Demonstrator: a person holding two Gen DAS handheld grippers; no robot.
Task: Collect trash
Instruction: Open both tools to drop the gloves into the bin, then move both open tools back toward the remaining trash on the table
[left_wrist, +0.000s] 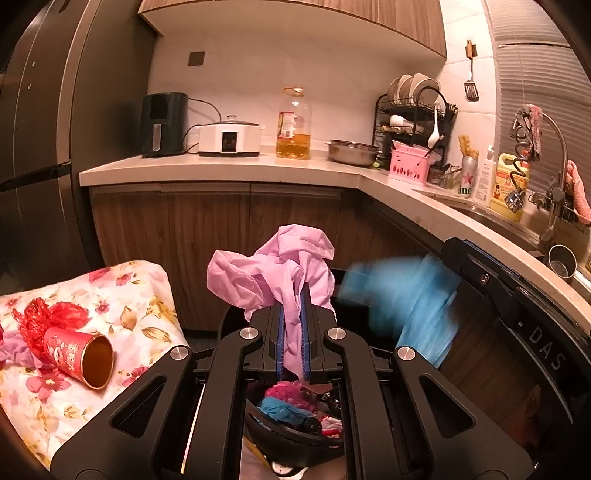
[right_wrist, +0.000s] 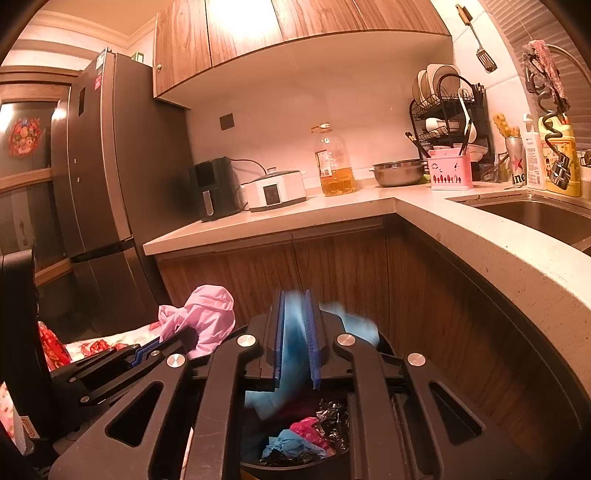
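The left tongs (left_wrist: 291, 328) are clamped on a crumpled pink plastic glove (left_wrist: 280, 273), held just above the round black trash bin (right_wrist: 295, 463) that sits near, below both tools. The right tongs (right_wrist: 297, 339) are clamped on a blurred blue plastic sheet (right_wrist: 291, 332), also over the bin, which already holds blue, pink and black scraps. To do the drop well, I would bring each load squarely over the bin mouth and low enough that the loose folds fall inside the rim before letting go, one side at a time so the pieces don't tangle. To the left, on the floral-cloth tabletop (left_wrist: 140, 291), a red paper cup (left_wrist: 79, 356) lying on its side and a red crinkled plastic bag (left_wrist: 48, 317) are not yet collected.
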